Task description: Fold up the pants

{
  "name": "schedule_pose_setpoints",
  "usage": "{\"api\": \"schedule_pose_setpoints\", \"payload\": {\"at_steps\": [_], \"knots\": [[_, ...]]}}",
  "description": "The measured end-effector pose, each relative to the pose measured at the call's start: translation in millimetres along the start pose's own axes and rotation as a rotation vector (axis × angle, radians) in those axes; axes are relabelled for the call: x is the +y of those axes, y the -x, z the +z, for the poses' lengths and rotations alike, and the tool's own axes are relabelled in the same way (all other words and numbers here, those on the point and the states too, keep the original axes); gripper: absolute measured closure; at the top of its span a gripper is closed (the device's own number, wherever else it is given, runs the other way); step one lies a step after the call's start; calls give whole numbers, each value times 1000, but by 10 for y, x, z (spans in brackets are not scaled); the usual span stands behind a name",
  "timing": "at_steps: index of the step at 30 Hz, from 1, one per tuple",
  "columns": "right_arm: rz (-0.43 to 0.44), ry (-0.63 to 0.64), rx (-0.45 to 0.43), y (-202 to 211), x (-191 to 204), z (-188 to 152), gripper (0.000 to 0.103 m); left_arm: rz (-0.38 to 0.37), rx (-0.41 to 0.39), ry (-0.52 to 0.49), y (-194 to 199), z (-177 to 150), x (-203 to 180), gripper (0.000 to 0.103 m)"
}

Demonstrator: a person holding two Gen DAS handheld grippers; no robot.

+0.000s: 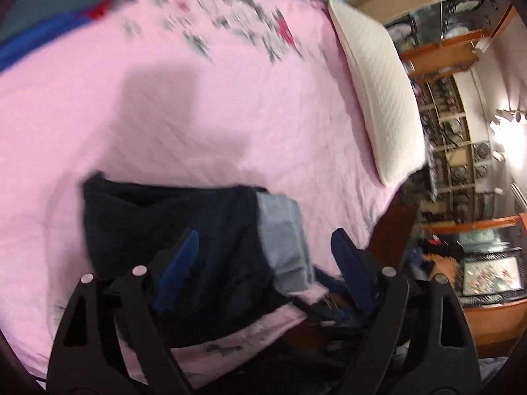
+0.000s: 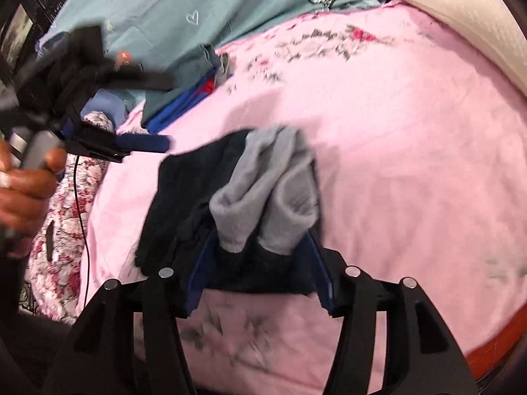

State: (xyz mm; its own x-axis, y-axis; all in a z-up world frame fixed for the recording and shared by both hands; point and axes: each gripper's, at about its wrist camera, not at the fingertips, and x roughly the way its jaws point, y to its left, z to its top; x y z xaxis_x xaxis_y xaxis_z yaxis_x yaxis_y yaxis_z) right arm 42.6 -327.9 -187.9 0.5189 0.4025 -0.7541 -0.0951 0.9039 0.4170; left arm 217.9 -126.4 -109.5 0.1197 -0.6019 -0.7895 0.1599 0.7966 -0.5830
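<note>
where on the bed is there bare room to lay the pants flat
The widest free patch is the pink bedspread between the folded pants and the white pillow, up to its flower print. More bare pink lies left of the pants in the left wrist view. It is crowded toward the teal blanket, where blue clothes pile up.

A home bedroom: a pink quilted bedspread (image 1: 230, 115), a white pillow (image 1: 378, 92) (textured) and wooden shelving (image 1: 461, 52).

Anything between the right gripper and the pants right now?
Nothing visible. The pants lie bunched on the pink bedspread, their near end already between the fingers of the right gripper. The left gripper sits off to the side.
</note>
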Motion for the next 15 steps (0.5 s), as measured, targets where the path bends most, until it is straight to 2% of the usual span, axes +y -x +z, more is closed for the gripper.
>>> {"api": "schedule_pose_setpoints", "payload": {"at_steps": [3,7,9,10,12,14,15], "knots": [[6,13,-76,290,64,170,47,79,-56,42,35,-144,227,19],[62,136,-147,274,407,420,53,107,-96,64,-102,-425,461,20],[76,131,-104,-16,463,546,60,168,-104,-6,-230,-596,419,21],[66,109,-71,-154,427,549,61,214,-107,-74,-334,-695,360,21],[19,93,0,-414,296,483,72,286,-114,-172,-474,-812,264,20],[-45,79,64,-631,62,345,74,311,-123,-217,-563,-911,301,19],[-34,78,58,-616,-24,268,75,312,-128,-225,-603,-950,333,18]]}}
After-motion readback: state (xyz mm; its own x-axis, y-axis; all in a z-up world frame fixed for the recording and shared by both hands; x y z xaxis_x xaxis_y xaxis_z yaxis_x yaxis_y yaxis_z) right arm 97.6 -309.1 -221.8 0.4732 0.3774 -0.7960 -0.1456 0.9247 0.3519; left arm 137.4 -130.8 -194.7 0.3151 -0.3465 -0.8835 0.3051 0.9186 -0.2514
